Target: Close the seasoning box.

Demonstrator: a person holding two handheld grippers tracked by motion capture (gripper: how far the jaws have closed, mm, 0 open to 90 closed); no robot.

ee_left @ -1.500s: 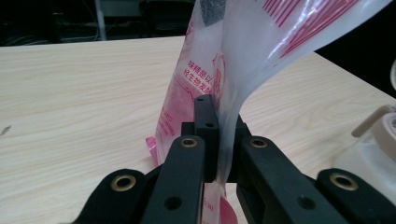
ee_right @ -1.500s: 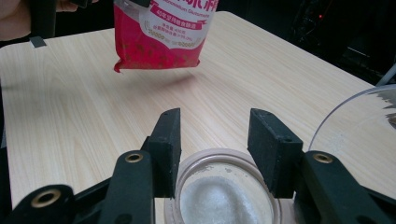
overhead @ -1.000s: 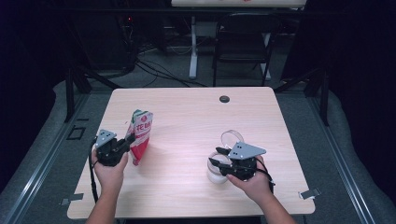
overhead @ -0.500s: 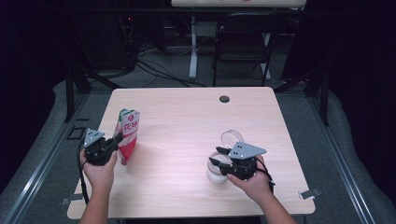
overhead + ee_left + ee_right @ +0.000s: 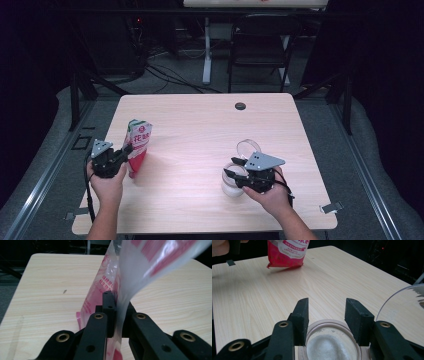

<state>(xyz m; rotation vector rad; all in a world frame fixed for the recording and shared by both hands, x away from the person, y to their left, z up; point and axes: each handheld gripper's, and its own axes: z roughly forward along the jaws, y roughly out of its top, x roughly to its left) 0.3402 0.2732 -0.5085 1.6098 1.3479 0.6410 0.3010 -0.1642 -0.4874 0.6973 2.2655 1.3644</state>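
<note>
Pouch (image 5: 137,145) stands on the table's (image 5: 200,130) left — jar (image 5: 231,184) right, lid (image 5: 248,148) behind it.

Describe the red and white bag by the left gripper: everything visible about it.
The bag is a glossy plastic pouch, red and white with printed characters, its film partly see-through where it curls near the camera in the left gripper view. It stands roughly upright at the table's left side, slightly tilted, its bottom edge on the wood. The left gripper has its jaws, which have just been opening slightly, pinched on one wall of film.
</note>
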